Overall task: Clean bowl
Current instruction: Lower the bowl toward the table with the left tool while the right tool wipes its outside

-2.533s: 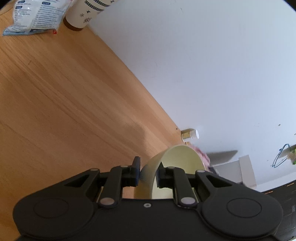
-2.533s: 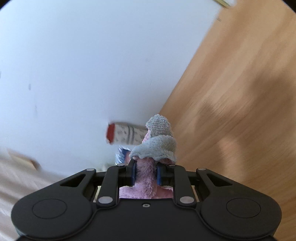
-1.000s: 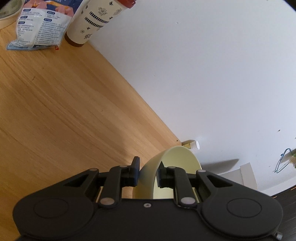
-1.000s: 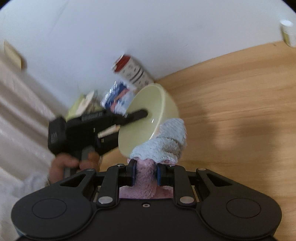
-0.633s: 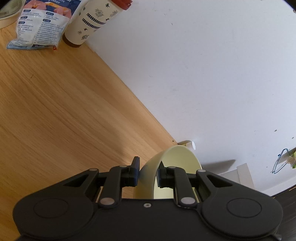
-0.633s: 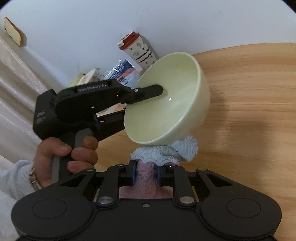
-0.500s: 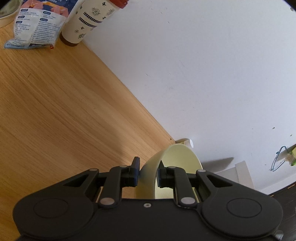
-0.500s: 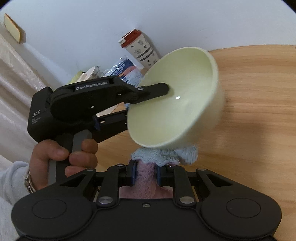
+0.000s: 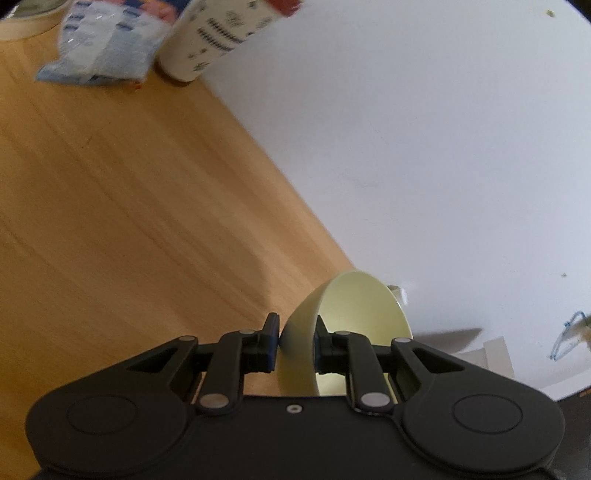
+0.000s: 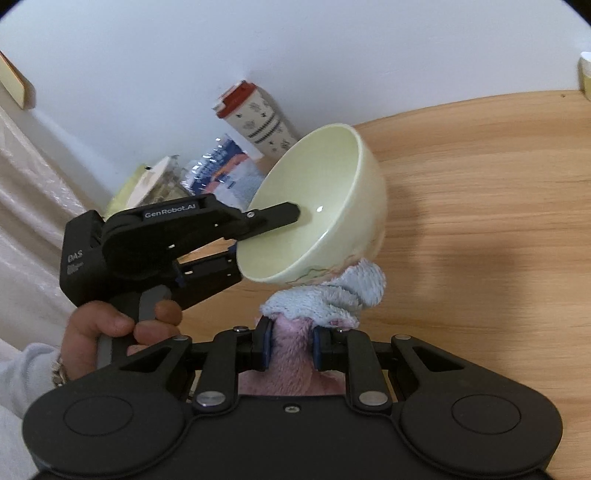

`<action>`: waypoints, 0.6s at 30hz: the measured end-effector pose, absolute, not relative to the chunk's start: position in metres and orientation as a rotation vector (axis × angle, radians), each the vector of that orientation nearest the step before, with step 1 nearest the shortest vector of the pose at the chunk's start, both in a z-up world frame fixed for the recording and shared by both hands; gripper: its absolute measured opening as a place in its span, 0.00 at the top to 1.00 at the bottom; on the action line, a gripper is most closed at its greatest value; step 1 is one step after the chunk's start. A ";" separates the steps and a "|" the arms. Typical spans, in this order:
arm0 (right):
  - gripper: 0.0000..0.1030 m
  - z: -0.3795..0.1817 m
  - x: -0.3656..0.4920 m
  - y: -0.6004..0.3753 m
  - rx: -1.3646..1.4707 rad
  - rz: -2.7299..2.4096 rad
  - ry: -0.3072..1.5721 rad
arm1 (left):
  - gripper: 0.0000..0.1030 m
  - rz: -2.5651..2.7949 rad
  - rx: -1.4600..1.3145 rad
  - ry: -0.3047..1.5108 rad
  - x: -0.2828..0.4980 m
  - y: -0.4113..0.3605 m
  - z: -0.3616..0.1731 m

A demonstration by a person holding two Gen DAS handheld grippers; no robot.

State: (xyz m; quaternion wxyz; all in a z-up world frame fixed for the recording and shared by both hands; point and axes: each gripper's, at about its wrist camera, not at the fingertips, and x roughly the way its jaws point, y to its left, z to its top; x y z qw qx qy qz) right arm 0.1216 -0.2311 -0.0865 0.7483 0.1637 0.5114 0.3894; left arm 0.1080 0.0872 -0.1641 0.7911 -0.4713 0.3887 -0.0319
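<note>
Cloth [image 10: 332, 295] presses against the tilted bowl's [image 10: 321, 206] underside

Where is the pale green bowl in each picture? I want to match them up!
Left wrist view: the bowl sits low and middle-right, seen edge-on, its wall pinched by the left hand-held gripper.
Right wrist view: the bowl is in the middle, tilted, held above the table, just over the cloth.
Shared landmark: the red-lidded patterned cup by the wall.
</note>
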 end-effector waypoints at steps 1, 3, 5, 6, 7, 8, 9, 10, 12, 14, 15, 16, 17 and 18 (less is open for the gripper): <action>0.78 -0.088 0.123 -0.232 0.363 0.845 1.121 | 0.85 -0.059 -1.014 0.845 0.108 0.088 -0.166; 0.78 -0.094 0.125 -0.233 0.364 0.819 1.129 | 0.85 -0.041 -0.996 0.871 0.110 0.089 -0.172; 0.78 -0.102 0.128 -0.235 0.367 0.792 1.148 | 0.85 -0.026 -0.976 0.889 0.110 0.089 -0.177; 0.78 -0.105 0.129 -0.236 0.368 0.782 1.154 | 0.85 -0.016 -0.965 0.900 0.110 0.089 -0.180; 0.78 -0.107 0.130 -0.236 0.367 0.776 1.158 | 0.85 -0.008 -0.954 0.910 0.110 0.089 -0.183; 0.78 -0.108 0.131 -0.236 0.367 0.775 1.161 | 0.85 -0.002 -0.942 0.919 0.111 0.090 -0.186; 0.78 -0.112 0.132 -0.236 0.367 0.774 1.168 | 0.85 0.002 -0.926 0.926 0.112 0.089 -0.187; 0.78 -0.115 0.133 -0.236 0.368 0.773 1.174 | 0.85 0.004 -0.911 0.930 0.113 0.089 -0.188; 0.78 -0.121 0.134 -0.235 0.366 0.774 1.186 | 0.85 0.009 -0.889 0.939 0.115 0.089 -0.189; 0.78 -0.123 0.136 -0.233 0.354 0.779 1.191 | 0.85 0.019 -0.884 0.951 0.116 0.089 -0.194; 0.78 -0.125 0.136 -0.232 0.346 0.777 1.194 | 0.85 0.022 -0.882 0.956 0.115 0.089 -0.195; 0.78 -0.126 0.137 -0.230 0.342 0.774 1.197 | 0.85 0.026 -0.880 0.961 0.114 0.088 -0.196; 0.78 -0.127 0.138 -0.231 0.346 0.770 1.200 | 0.85 0.030 -0.880 0.967 0.112 0.088 -0.197; 0.78 -0.128 0.139 -0.231 0.351 0.766 1.204 | 0.85 0.029 -0.876 0.972 0.110 0.087 -0.198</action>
